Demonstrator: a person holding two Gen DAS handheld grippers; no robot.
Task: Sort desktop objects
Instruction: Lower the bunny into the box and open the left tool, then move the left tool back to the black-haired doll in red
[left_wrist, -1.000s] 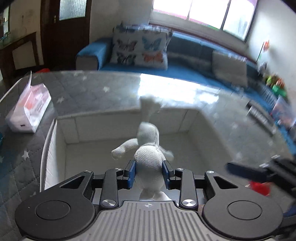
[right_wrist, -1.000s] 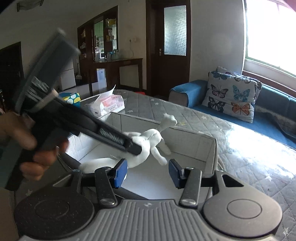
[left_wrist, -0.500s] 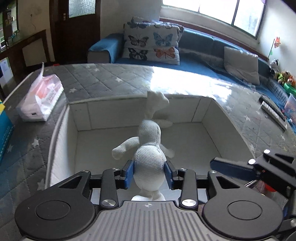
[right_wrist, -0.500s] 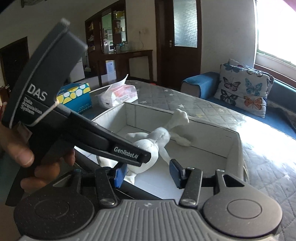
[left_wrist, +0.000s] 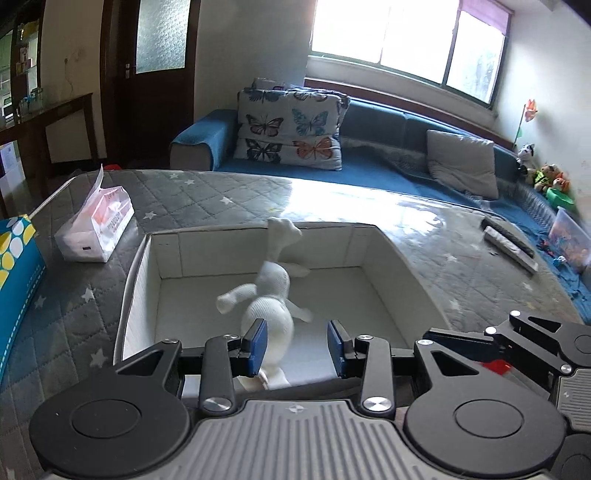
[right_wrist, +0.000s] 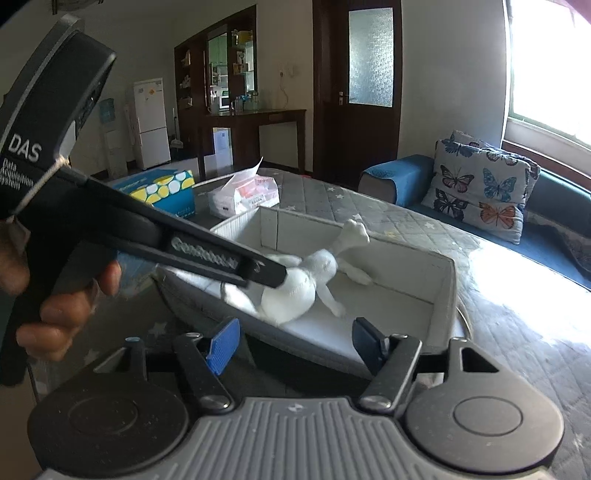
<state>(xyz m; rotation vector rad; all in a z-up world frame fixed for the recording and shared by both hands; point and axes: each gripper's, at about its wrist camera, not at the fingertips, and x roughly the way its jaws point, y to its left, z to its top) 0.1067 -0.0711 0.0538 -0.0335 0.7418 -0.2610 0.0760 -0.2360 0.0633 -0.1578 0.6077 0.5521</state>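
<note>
We saw a tissue pack (left_wrist: 96, 225) at ten o'clock of the white box (left_wrist: 388, 258) on the table (left_wrist: 221, 192). The left hand-held gripper (left_wrist: 293, 345), earlier pinching the plush rabbit (left_wrist: 271, 306), stood spread; the right hand-held gripper (right_wrist: 293, 345) was opening, empty.

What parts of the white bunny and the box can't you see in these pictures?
- Left wrist view: the bunny's feet, behind the left gripper.
- Right wrist view: the bunny's near side, blurred and crossed by the left gripper's finger.
- Both views: the box's near wall, behind the grippers' bodies.

Black hand-held gripper (left_wrist: 294, 341), blue pads (left_wrist: 257, 341), silver screws
</note>
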